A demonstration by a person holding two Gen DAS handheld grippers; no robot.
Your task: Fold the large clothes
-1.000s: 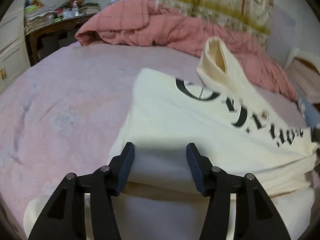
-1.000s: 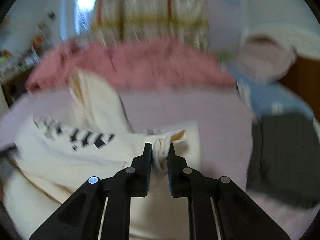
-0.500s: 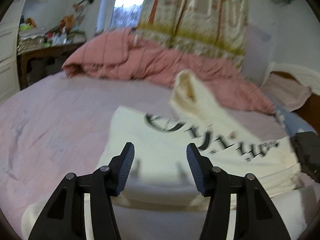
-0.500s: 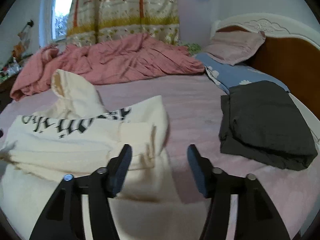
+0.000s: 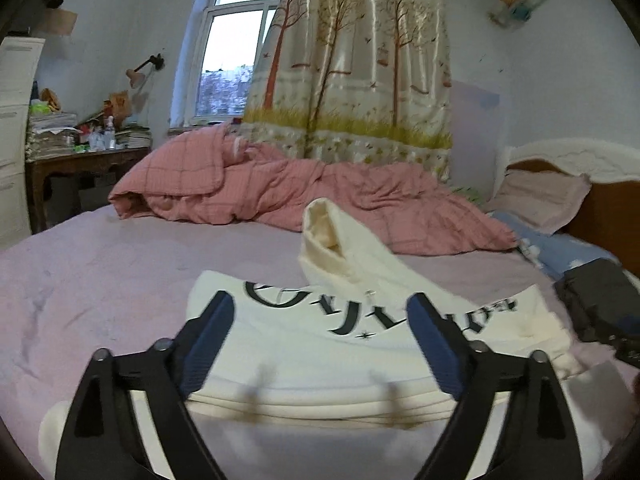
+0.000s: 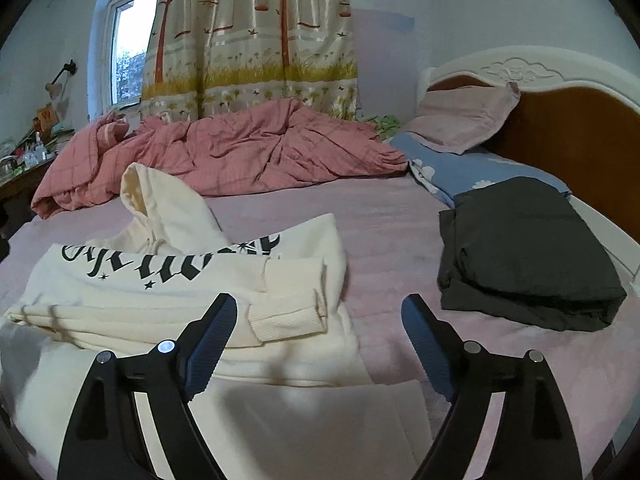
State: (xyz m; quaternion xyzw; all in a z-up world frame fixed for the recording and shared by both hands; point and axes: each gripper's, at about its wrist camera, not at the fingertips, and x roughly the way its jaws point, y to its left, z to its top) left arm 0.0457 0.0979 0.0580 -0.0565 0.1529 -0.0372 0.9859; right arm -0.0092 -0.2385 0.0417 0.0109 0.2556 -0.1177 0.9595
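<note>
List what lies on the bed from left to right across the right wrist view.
Cream hoodie → bare pink sheet → folded dark garment.

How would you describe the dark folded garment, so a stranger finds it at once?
Start at the bed's wooden headboard and come down past the blue pillow. The dark folded garment lies on the pink sheet there. It alone is charcoal; the hoodie beside it is cream.
</note>
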